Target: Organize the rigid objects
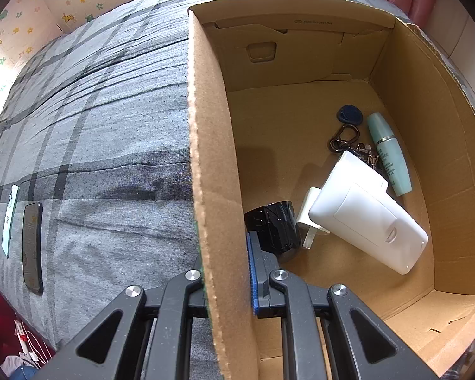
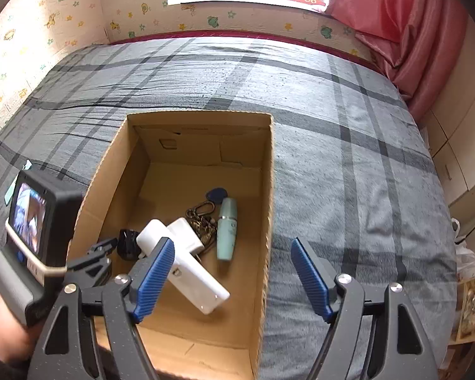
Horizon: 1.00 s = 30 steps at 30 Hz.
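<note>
An open cardboard box (image 2: 267, 190) sits on a grey plaid bed. Inside lie a white charger block (image 1: 367, 218) (image 2: 186, 262), a black round object (image 1: 274, 226) (image 2: 128, 242), a teal tube (image 1: 389, 155) (image 2: 226, 228), a key bunch with carabiner (image 1: 343, 139) (image 2: 202, 218) and a blue fob (image 1: 350, 114) (image 2: 217, 194). My left gripper (image 1: 226, 272) is shut on the box's left wall (image 1: 212, 158), one finger on each side. My right gripper (image 2: 234, 272) is open and empty above the box's near right part.
Two phones lie on the bed left of the box, a mint one (image 1: 9, 218) and a black one (image 1: 32, 247). A pink curtain (image 2: 405, 31) hangs at the far right. White cupboards (image 2: 459, 145) stand beside the bed on the right.
</note>
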### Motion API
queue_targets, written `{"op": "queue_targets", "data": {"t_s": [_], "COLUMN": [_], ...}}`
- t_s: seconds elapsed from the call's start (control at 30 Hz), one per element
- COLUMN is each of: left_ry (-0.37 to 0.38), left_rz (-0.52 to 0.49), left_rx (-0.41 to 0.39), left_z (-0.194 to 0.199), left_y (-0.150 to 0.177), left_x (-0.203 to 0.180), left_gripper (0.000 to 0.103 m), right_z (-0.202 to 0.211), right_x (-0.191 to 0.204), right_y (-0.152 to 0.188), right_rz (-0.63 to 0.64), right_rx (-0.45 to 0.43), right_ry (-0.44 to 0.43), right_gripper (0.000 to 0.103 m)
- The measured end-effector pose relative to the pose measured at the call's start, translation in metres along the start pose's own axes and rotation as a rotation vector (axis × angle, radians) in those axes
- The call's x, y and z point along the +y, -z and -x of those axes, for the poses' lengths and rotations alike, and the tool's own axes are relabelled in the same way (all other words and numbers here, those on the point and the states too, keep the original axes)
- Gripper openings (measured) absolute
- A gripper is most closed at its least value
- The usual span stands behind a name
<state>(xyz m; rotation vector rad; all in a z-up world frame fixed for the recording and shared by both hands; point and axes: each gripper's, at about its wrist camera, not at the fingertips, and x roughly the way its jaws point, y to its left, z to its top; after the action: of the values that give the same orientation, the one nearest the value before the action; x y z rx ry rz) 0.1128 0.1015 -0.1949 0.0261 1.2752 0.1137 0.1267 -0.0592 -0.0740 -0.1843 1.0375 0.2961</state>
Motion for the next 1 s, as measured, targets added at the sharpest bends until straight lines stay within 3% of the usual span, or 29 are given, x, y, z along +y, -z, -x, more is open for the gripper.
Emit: {"op": "queue_targets", "data": {"t_s": [0.17, 0.27, 0.73, 0.8, 0.83, 0.87, 0.93, 1.0], "left_ry": [-0.001, 0.001, -0.038, -0.052, -0.052, -0.049, -0.054, -0.049], "left_rz": [0.003, 0.006, 0.003, 0.014, 0.024, 0.028, 0.028, 0.025], "left_rx": [0.001, 0.0, -0.007, -0.024, -0.03, -0.036, -0.045, -0.048], "left_z": [0.001, 0.001, 0.007, 0.012, 0.016, 0.018, 0.023, 0.028], "left_y": [0.0, 0.0, 0.001, 0.0, 0.0, 0.0, 0.002, 0.003], "left_x": [0.0, 0.0, -0.005, -0.004, -0.003, -0.002, -0.004, -0.006], "left_gripper": [0.014, 0.014, 0.018, 0.025, 0.036, 0.053, 0.071, 0.079], "right_z": [0.013, 0.023, 0.034, 0.036, 0.037, 0.038, 0.041, 0.043], "right_x": [-0.008, -0.011, -0.031, -0.033, -0.034, -0.034, -0.036, -0.037], "right_y": [0.012, 0.02, 0.036, 0.037, 0.037, 0.038, 0.038, 0.038], "right_rz": [-0.021, -0.033, -0.107, -0.111, -0.113, -0.114, -0.119, -0.125], "right_rx": [-0.01, -0.033, -0.051, -0.053, -0.054, -0.056, -0.062, -0.067], "right_ry": [0.013, 0.018, 0.042, 0.043, 0.043, 0.043, 0.044, 0.041], "right_gripper": [0.091, 0.102, 0.103, 0.103, 0.103, 0.103, 0.103, 0.103]}}
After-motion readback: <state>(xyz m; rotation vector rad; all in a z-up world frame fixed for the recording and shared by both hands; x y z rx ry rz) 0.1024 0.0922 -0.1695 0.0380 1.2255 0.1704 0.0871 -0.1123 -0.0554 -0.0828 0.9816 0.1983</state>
